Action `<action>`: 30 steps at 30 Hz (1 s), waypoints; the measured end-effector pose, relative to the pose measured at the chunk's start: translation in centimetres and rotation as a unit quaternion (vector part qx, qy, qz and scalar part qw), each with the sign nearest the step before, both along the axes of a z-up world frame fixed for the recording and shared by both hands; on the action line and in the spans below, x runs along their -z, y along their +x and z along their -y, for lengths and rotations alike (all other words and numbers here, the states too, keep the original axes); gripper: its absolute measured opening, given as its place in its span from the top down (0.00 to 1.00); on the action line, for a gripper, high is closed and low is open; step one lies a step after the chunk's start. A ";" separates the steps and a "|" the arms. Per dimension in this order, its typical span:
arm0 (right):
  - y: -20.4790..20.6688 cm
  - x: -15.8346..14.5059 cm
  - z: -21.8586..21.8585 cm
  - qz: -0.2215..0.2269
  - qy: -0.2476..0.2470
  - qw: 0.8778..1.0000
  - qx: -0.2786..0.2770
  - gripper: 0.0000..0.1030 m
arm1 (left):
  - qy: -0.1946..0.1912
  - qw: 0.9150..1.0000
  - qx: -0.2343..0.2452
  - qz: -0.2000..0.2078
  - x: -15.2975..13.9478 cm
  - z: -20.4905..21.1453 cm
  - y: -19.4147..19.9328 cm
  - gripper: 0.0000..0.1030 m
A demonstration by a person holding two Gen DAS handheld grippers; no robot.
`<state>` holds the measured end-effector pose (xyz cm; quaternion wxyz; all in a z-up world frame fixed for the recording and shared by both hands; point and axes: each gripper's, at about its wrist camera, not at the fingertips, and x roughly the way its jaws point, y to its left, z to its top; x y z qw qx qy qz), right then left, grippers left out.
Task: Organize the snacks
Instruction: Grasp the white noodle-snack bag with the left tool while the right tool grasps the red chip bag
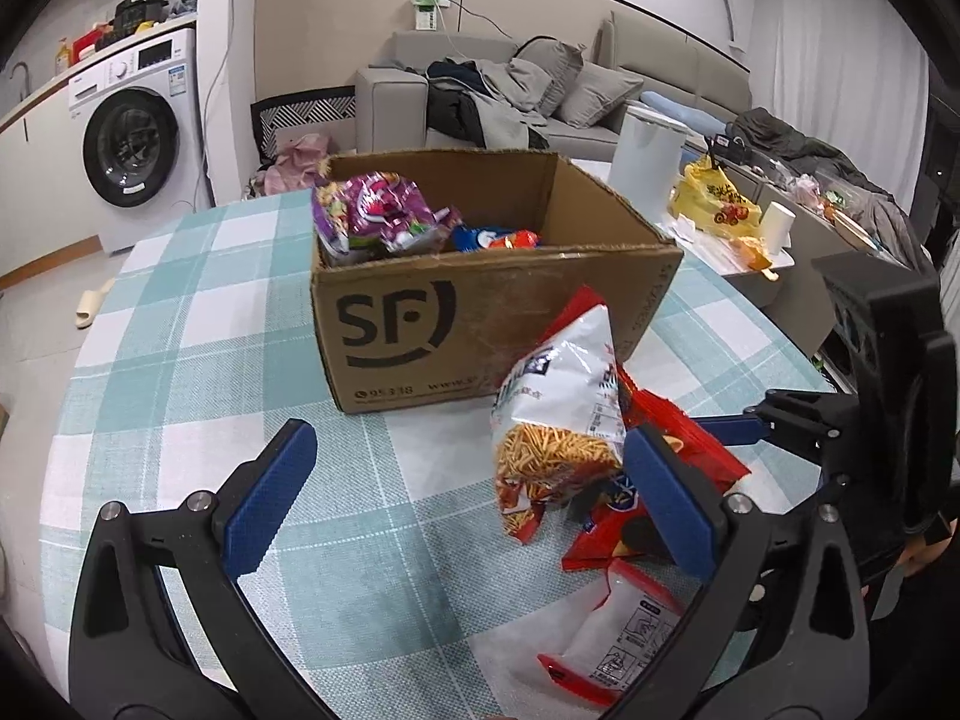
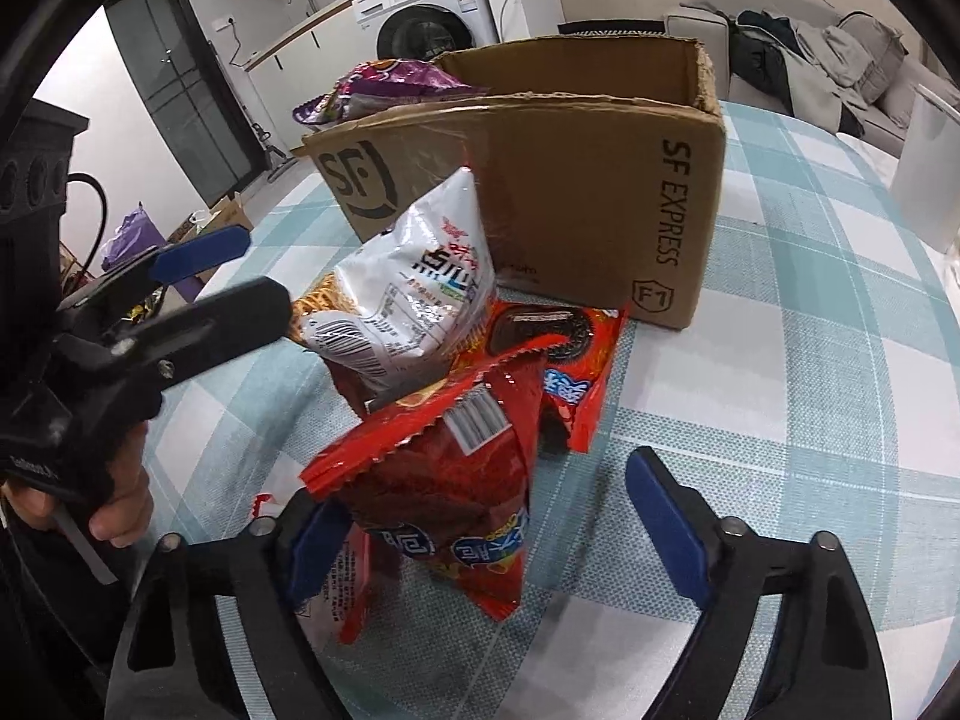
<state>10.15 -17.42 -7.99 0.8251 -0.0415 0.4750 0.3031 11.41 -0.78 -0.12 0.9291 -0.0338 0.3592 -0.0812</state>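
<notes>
At the bottom of the right wrist view the right gripper (image 2: 486, 534) stands over a crumpled red snack bag (image 2: 444, 480), its blue-padded fingers (image 2: 660, 528) set fairly wide on either side of it. The left pad sits right against the bag's lower left edge and the right pad is clear of it, so nothing is squeezed. Just behind the red bag, at centre frame, a white bag of noodle sticks (image 2: 414, 288) leans up against a flat red cookie packet (image 2: 564, 360) lying on the bench (image 2: 810, 390), which wears a teal and white check cloth. More red and white wrappers peek out under the left finger, too hidden to name.

At the left edge of that view a person's hand (image 2: 120, 504) grips the left gripper (image 2: 234, 276), whose fingers reach toward the white bag.

In the left wrist view the left gripper (image 1: 474, 492) shows its fingers (image 1: 270, 498) spread wide at the bottom of the frame, with the white bag (image 1: 558, 408) standing between them near the right pad and only bare cloth by the left one. A white and red wrapper (image 1: 618, 636) lies flat at lower right.

Beyond the pile, at mid frame, an open cardboard box (image 1: 480, 324) marked SF stands on the bench, holding a purple snack bag (image 1: 378, 210) at its left end and blue and orange packets (image 1: 492, 237) lower down. Farther off are a washing machine (image 1: 132, 138) at upper left and a grey sofa (image 1: 528, 84) heaped with clothes
</notes>
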 end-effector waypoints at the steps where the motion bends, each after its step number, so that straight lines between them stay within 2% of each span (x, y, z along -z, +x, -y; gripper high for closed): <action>1: 0.0 0.0 0.0 0.000 0.004 1.000 -0.002 0.21 | 0.000 1.000 0.001 -0.003 0.2 0.1 0.1 0.01; 6: 0.0 0.1 -0.1 -0.004 0.020 1.000 -0.011 0.38 | 0.006 1.000 0.007 -0.012 0.8 0.7 0.3 0.01; 7: 0.0 0.0 -0.1 -0.005 0.025 1.000 -0.014 0.47 | 0.006 1.000 0.007 -0.013 0.9 0.8 0.3 0.01; 8: -0.1 -0.1 0.0 -0.006 0.032 0.999 -0.017 0.50 | 0.005 1.000 0.007 -0.013 1.0 0.8 0.3 0.01; 11: -0.3 -0.3 -0.1 0.005 0.027 0.999 -0.021 0.56 | 0.007 1.000 0.007 -0.018 1.3 0.9 0.5 0.01; 18: -0.6 -1.4 0.2 0.020 0.023 0.999 -0.014 0.56 | 0.001 1.000 0.004 -0.023 1.9 0.8 0.9 0.01; 23: -0.4 -2.3 2.0 0.029 0.020 0.999 0.005 0.56 | -0.013 0.999 0.005 -0.032 2.5 0.8 1.4 0.01; 30: 0.1 -3.2 3.7 0.037 0.022 0.999 0.030 0.56 | -0.011 0.999 0.012 -0.039 3.5 1.5 2.2 0.01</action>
